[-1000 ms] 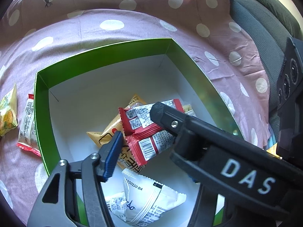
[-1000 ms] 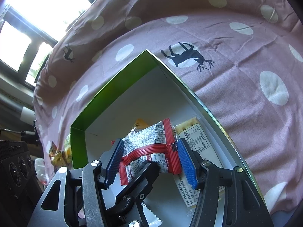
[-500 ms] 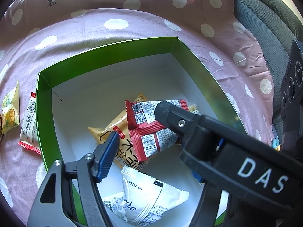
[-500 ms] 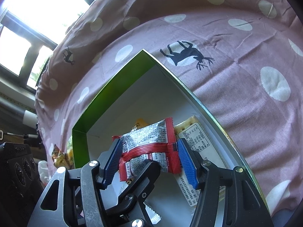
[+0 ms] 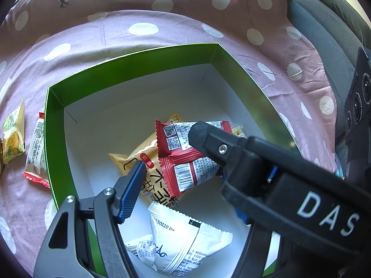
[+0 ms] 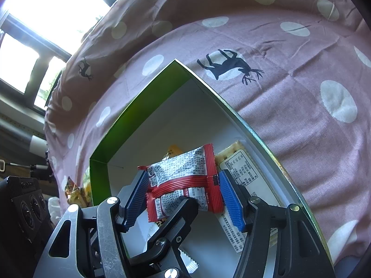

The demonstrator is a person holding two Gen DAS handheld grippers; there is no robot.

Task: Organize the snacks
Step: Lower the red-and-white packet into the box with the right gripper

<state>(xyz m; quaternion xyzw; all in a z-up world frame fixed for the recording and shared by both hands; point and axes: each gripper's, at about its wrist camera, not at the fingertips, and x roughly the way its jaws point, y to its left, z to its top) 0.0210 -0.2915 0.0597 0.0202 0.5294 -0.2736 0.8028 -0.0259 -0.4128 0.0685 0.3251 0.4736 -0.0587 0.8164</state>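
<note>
The red snack packet (image 6: 185,180) lies inside the green box (image 5: 129,78), on the yellow packet (image 5: 143,159). The right tool (image 6: 183,194) has just been opening; its blue pads flank the packet, seemingly releasing it. The left tool (image 5: 199,183), half open, has also widened, holding nothing. Two packets (image 5: 23,143) wait outside on the spotted cloth (image 5: 139,27); the tools crowd each other over the box.

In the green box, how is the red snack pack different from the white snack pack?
The red pack has red edges and a grey printed panel with QR codes; the white pack is white with dark print. The red pack lies on top of the orange pack; the white pack lies nearer the camera, partly under that orange pack. Both are sealed pouches inside the box.
</note>
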